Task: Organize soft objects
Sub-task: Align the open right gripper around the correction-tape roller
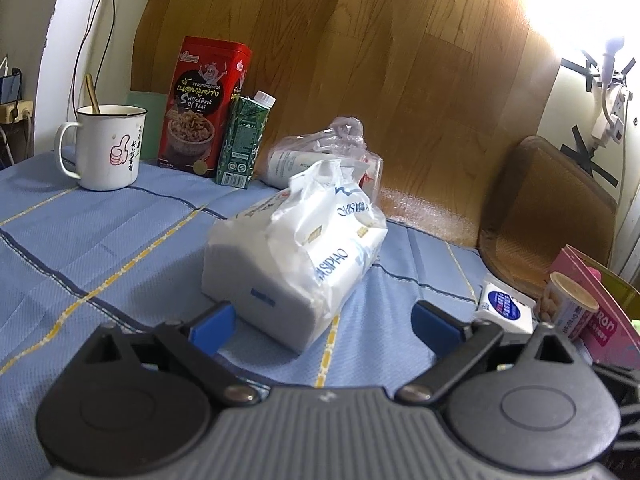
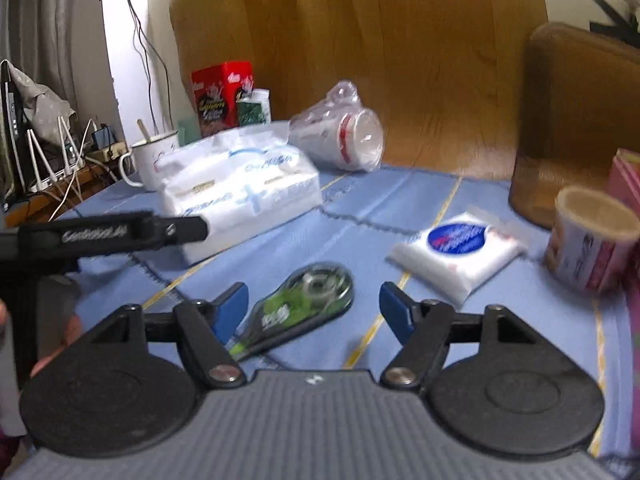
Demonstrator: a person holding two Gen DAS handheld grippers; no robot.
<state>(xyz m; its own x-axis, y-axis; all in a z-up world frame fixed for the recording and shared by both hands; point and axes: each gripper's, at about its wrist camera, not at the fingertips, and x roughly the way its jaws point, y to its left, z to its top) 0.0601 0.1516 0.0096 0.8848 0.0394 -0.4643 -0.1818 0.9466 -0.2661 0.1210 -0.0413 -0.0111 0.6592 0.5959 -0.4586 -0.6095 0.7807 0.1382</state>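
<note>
A large white tissue pack (image 1: 296,256) lies on the blue tablecloth (image 1: 100,248), just ahead of my left gripper (image 1: 322,320). Its blue pads stand wide apart and the pack's near corner reaches between them without touching either. The same tissue pack (image 2: 240,188) shows at the left in the right wrist view. My right gripper (image 2: 312,308) is open above a green correction tape (image 2: 304,300) that lies between its pads, not gripped. A small white tissue packet (image 2: 456,252) with a blue oval label lies ahead to the right. That small packet (image 1: 504,308) also shows in the left wrist view.
A white mug (image 1: 108,148), a red snack tin (image 1: 200,108) and a green carton (image 1: 240,140) stand at the back left. A bagged stack of cups (image 2: 340,136) lies behind the big pack. A round cup (image 2: 592,236) and a pink box (image 1: 604,320) sit at the right. The other tool's black body (image 2: 108,236) reaches in from the left.
</note>
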